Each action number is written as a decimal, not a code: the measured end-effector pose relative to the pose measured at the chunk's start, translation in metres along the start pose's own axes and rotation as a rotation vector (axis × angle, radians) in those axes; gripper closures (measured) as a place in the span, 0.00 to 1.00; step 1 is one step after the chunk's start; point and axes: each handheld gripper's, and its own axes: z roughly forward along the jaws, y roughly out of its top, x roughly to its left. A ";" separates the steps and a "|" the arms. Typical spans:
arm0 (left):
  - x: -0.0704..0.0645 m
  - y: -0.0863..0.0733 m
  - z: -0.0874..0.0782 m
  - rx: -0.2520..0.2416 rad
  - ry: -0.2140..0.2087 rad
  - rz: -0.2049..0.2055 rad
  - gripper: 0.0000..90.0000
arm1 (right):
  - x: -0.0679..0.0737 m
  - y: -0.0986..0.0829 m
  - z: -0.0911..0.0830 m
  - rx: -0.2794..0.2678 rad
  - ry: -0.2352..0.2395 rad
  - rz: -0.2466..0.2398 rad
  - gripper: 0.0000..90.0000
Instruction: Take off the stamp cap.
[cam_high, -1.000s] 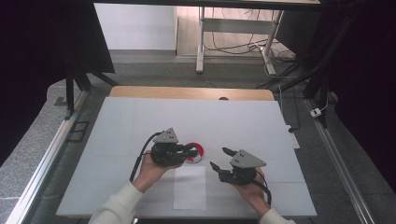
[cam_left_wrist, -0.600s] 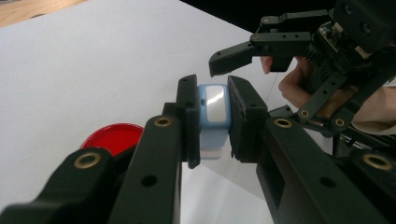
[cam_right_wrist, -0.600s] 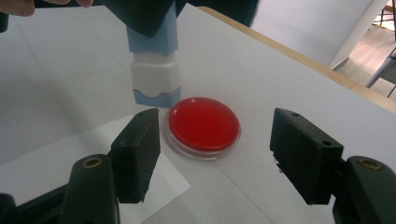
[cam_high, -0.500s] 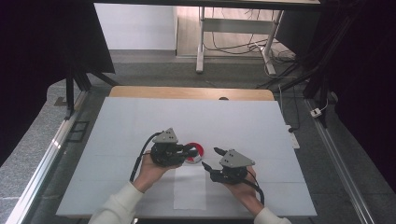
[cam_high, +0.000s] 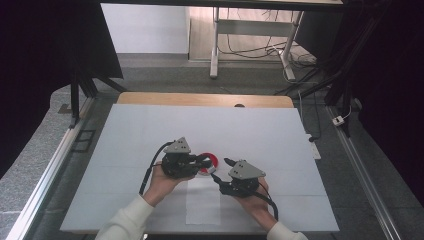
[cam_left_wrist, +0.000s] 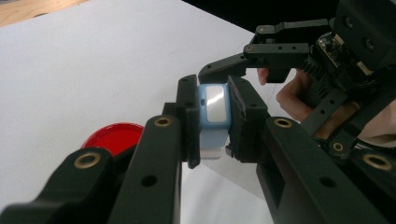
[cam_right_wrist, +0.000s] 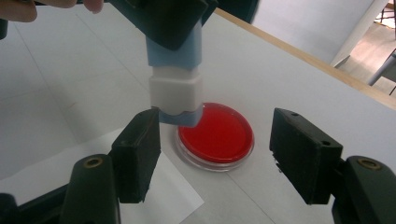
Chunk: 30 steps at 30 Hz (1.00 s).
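- Now we hold the blue and white stamp (cam_right_wrist: 175, 70) in our left gripper (cam_left_wrist: 212, 119), jaws clamped on its blue body, above the table (cam_high: 150, 125) near its near edge
- Its long axis looks roughly upright, white end down, beside the red ink pad (cam_right_wrist: 215, 133)
- Our right gripper (cam_right_wrist: 215, 156) stands open around that white end
- We judge this a cap removal or handover: next, close squarely on it

right gripper (cam_high: 220, 170) moved left and forward across the desk (cam_high: 280, 140), closer to the left gripper (cam_high: 206, 161), its open fingers (cam_right_wrist: 137, 158) now reaching the blue-and-white block (cam_right_wrist: 175, 88)
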 end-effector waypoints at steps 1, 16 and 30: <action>0.000 0.000 0.000 0.000 0.000 0.000 0.83 | 0.000 0.000 0.000 0.000 0.000 0.000 0.37; 0.000 -0.002 0.003 0.000 0.014 -0.007 0.83 | 0.011 0.002 0.009 0.012 0.011 -0.002 0.45; -0.001 -0.003 0.004 -0.008 0.018 -0.012 0.83 | 0.017 0.003 0.015 0.061 -0.027 -0.026 0.63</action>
